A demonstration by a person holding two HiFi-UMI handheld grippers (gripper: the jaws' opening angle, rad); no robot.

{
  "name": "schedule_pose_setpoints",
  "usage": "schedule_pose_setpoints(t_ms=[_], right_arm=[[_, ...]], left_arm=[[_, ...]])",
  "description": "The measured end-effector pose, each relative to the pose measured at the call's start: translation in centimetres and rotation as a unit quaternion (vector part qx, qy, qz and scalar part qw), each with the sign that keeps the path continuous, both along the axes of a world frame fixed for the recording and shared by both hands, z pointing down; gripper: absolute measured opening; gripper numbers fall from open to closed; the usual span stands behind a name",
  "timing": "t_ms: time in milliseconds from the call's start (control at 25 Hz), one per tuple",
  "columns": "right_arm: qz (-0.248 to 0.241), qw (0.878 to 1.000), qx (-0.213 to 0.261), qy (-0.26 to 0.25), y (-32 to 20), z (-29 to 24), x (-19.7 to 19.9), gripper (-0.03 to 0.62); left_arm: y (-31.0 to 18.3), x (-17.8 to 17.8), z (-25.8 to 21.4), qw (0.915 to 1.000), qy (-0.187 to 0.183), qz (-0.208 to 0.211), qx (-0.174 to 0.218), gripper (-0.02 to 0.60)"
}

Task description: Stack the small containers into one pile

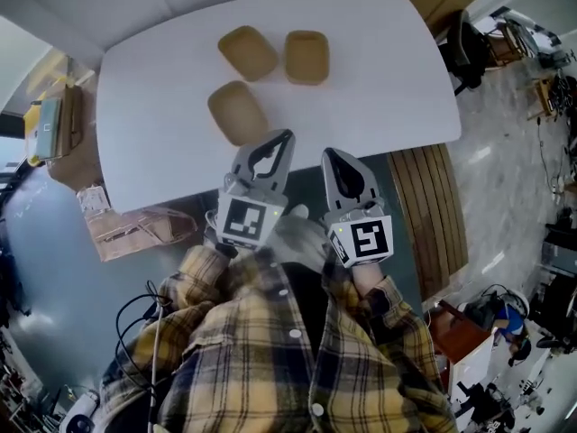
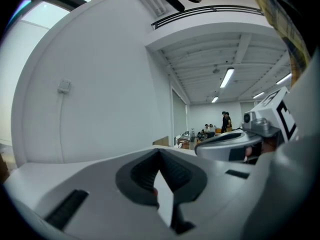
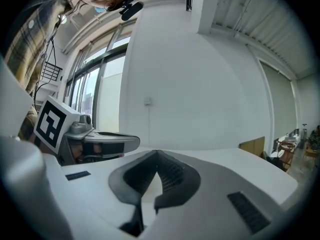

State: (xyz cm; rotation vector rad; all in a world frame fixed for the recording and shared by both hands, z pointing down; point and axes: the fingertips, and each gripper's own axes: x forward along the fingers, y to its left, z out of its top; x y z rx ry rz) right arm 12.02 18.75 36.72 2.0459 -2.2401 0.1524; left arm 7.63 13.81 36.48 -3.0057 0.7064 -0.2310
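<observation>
Three small tan containers lie apart on the white table [image 1: 379, 88] in the head view: one at the near left [image 1: 237, 112], one at the back left [image 1: 247, 52] and one at the back right [image 1: 306, 56]. My left gripper [image 1: 284, 136] is shut and empty, its tip over the table's near edge just right of the nearest container. My right gripper [image 1: 328, 155] is shut and empty too, beside the left one at the table's front edge. In the left gripper view the jaws [image 2: 159, 151] meet at the tip; the right gripper view shows its jaws [image 3: 157, 153] likewise closed.
A wooden bench [image 1: 431, 207] stands right of me beside the table. Cardboard [image 1: 135, 228] lies on the floor at my left, and a box [image 1: 439, 0] stands beyond the table's far right corner. People stand far off across the room [image 2: 225, 121].
</observation>
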Motion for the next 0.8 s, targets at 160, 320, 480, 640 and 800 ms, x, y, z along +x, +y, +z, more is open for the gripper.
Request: schedule_pose_setpoints(t_ms=[160, 320, 480, 640, 800], right_arm=[[-0.028, 1.0, -0.001, -0.008, -0.7, 0.4, 0.4, 0.015], [-0.043, 0.999, -0.013, -0.02, -1.5, 1.3, 0.5, 0.015], [-0.053, 0.998, -0.022, -0.027, -3.3, 1.7, 0.8, 0.015], [-0.059, 0.998, -0.022, -0.023, -6.3, 1.6, -0.3, 0.015], [-0.079, 0.997, -0.021, -0.006, -10.1, 0.8, -1.2, 0.015]], left_arm=[[-1.2, -1.1, 0.7, 0.999, -0.018, -0.04, -0.006, 0.018], [-2.3, -1.7, 1.1, 0.9974, -0.024, -0.067, -0.011, 0.018], [-4.2, -2.0, 0.7, 0.9958, -0.019, -0.088, -0.012, 0.018], [-7.4, -3.5, 0.6, 0.9947, -0.007, -0.102, -0.012, 0.018], [-11.2, -4.1, 0.3, 0.9933, 0.003, -0.115, -0.015, 0.018]])
